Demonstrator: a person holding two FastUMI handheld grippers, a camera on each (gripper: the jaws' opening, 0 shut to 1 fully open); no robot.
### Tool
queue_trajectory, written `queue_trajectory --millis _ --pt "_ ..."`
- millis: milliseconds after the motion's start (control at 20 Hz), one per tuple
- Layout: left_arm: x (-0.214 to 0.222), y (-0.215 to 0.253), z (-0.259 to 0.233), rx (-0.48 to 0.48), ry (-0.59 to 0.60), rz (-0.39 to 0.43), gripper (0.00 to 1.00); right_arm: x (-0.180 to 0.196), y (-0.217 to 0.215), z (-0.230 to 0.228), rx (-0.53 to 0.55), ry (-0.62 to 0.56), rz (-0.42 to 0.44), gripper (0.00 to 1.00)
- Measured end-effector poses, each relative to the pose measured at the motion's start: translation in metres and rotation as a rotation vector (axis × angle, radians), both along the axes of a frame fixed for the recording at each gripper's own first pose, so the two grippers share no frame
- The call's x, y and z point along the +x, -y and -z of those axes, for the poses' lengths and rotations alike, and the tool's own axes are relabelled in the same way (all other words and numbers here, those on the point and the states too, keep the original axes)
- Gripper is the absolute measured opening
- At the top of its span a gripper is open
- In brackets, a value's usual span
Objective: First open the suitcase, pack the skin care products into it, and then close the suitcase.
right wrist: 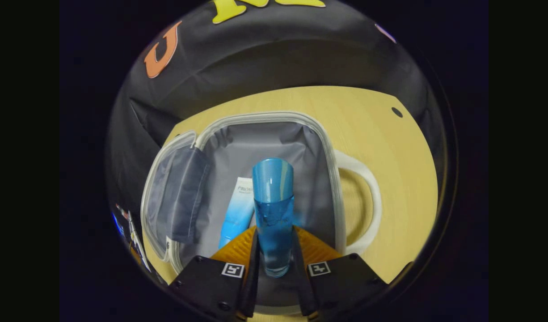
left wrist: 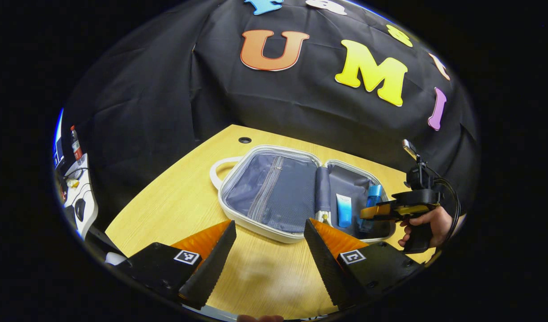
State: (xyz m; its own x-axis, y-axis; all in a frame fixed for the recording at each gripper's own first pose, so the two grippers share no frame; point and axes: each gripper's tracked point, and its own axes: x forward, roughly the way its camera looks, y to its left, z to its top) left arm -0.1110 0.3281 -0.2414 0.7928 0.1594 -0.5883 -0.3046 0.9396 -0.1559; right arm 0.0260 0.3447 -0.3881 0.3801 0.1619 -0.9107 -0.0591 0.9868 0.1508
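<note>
My right gripper (right wrist: 274, 250) fingers press both sides of the translucent blue cylindrical bottle (right wrist: 273, 214), held over the right compartment of the open white-rimmed, grey-lined suitcase (left wrist: 238, 219). Risk: the smooth bottle may slip if I ease the grip too high, and topple onto the pale blue tube (right wrist: 236, 210) already lying in that compartment just beside it. My left gripper (left wrist: 269, 250) fingers stand wide and empty above the yellow wooden bench (left wrist: 166, 210), near the case's front rim. Farther off, the left compartment carries a zipped mesh panel; nothing visible inside. Closing remains.
</note>
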Motion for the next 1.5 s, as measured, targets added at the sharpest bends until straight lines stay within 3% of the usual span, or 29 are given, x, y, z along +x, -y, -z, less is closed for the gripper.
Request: queue_trajectory --millis 100,400,550,750,1100,1250,1500 --pt "-0.002 -0.001 -0.003 -0.007 0.003 -0.002 0.98 0.002 0.002 0.004 -0.030 -0.030 0.034 0.31" --pt "0.004 0.009 -0.004 -0.059 0.014 0.014 0.99 0.002 0.011 0.013 -0.174 -0.078 0.063 0.35" --pt "0.012 0.015 -0.003 -0.061 0.033 0.040 0.99 0.000 0.014 0.012 -0.212 -0.093 0.037 0.35" --pt "0.012 0.015 -0.011 -0.054 0.048 0.073 0.99 0.000 0.012 0.014 -0.207 -0.091 0.040 0.36" --pt "0.017 -0.027 -0.015 -0.017 0.052 0.036 0.99 -0.013 0.008 0.005 -0.193 -0.077 0.022 0.41" --pt "0.016 -0.074 -0.009 -0.014 0.067 -0.006 0.99 -0.019 0.002 -0.026 -0.146 0.007 -0.036 0.61" --pt "0.042 -0.138 -0.024 -0.071 0.182 -0.024 0.99 -0.014 -0.009 -0.128 -0.041 0.297 -0.170 0.74"
